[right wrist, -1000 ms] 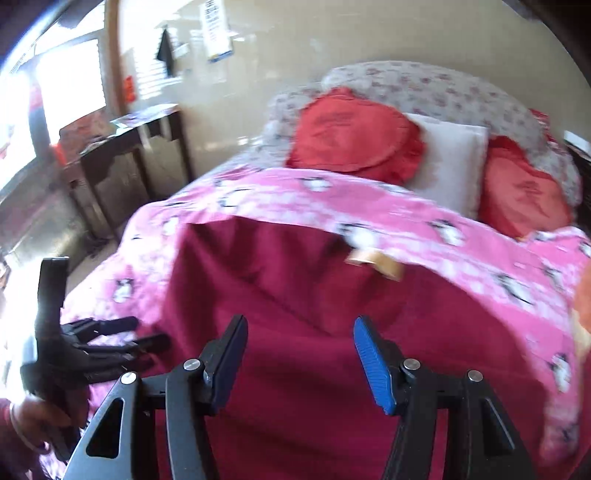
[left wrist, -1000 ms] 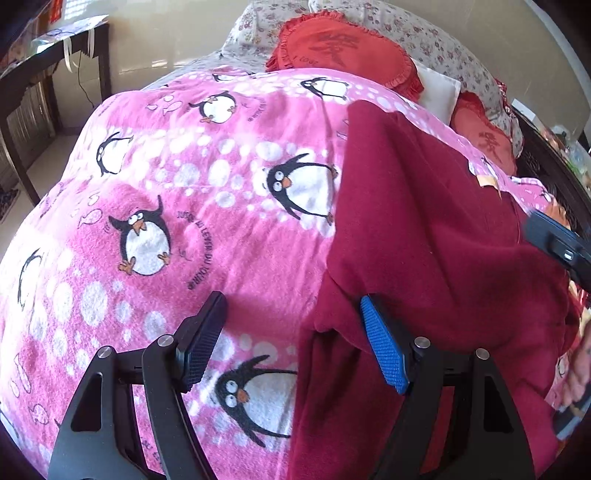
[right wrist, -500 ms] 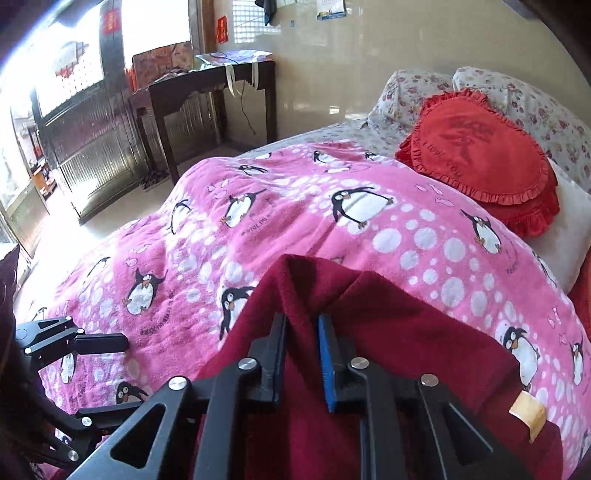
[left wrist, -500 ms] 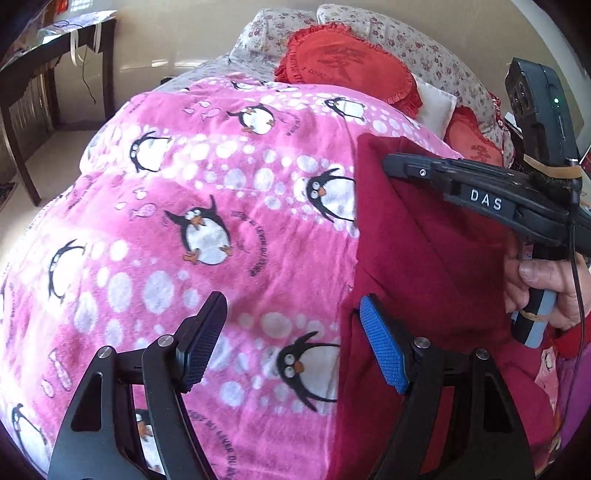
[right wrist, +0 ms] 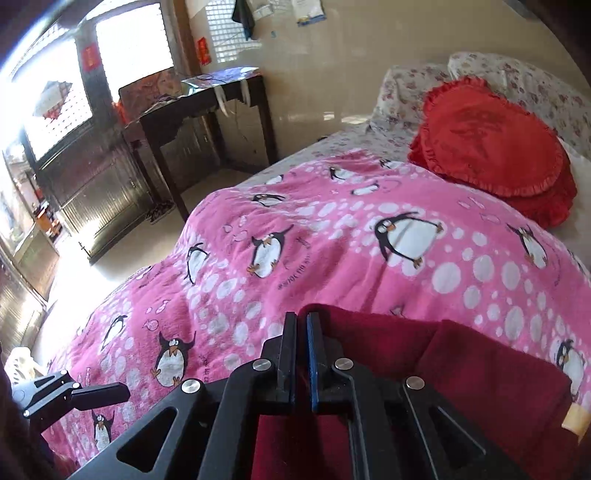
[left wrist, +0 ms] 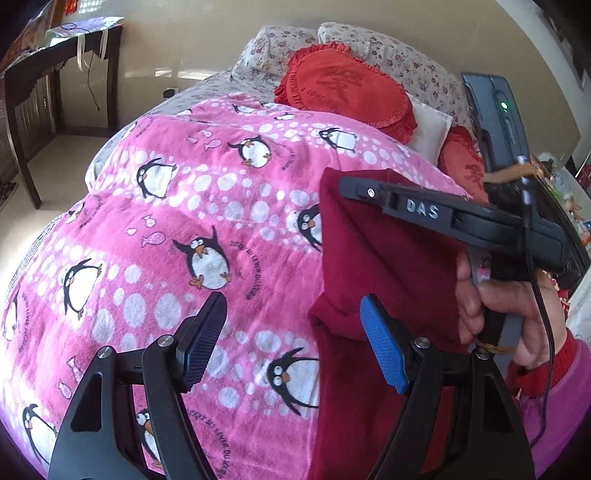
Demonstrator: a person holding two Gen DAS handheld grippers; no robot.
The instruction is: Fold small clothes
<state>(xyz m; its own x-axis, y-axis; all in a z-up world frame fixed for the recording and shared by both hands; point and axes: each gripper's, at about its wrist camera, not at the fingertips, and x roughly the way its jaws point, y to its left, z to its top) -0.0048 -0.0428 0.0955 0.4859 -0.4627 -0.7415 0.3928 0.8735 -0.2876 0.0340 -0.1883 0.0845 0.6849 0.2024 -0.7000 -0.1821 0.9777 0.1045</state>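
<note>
Pink penguin blanket [left wrist: 207,206] covers the bed, red cushion [right wrist: 491,147] up by the pillows. On the blanket lies the dark red garment [left wrist: 369,280], one edge lifted. Right gripper [right wrist: 301,325] is clamped tight on that raised fold. Left gripper [left wrist: 295,332] gapes wide, holding nothing, beside the cloth's edge.

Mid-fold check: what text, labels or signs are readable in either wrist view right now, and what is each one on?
"DAS": raised white letters on the side of the right gripper, left wrist view.
Dark lettering beside the penguins on the pink blanket: repeated, too distorted to read reliably.
Embossed writing on the red cushion: blurred, unreadable.
Red paper signs on the window and papers on the wall: too small to read.
</note>
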